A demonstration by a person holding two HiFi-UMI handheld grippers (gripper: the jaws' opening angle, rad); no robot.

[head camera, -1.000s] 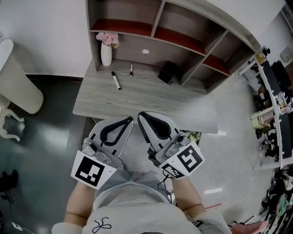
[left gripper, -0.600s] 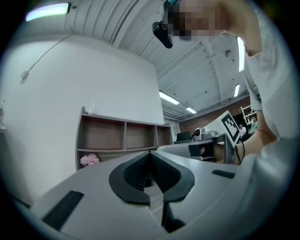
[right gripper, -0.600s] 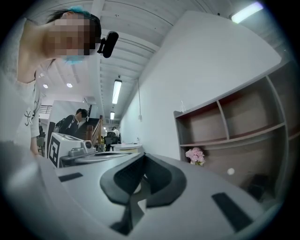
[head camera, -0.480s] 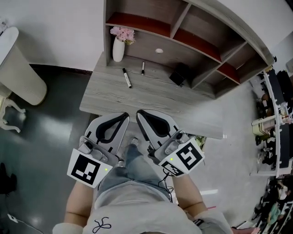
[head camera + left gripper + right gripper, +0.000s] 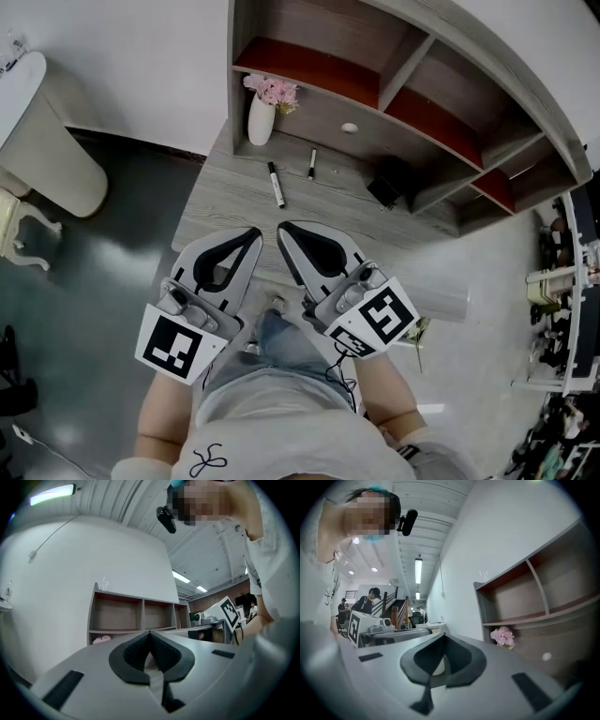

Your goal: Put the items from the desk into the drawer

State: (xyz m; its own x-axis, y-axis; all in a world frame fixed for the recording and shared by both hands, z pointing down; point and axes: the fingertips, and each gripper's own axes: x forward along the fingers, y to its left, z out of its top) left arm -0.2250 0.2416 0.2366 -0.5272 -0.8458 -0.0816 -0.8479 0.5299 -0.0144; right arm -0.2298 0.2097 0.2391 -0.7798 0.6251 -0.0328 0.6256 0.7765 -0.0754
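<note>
A dark marker with a pale section lies flat on the grey wood-grain surface, slanted a little. Just to its right, apart from it, lies a shorter, thinner pen, pointing roughly toward the back. Well to the right sits a small black boxy item, turned at an angle; it is too small to tell what it is, possibly a case. A slim white vase of pink flowers stands upright at the back left corner.
</note>
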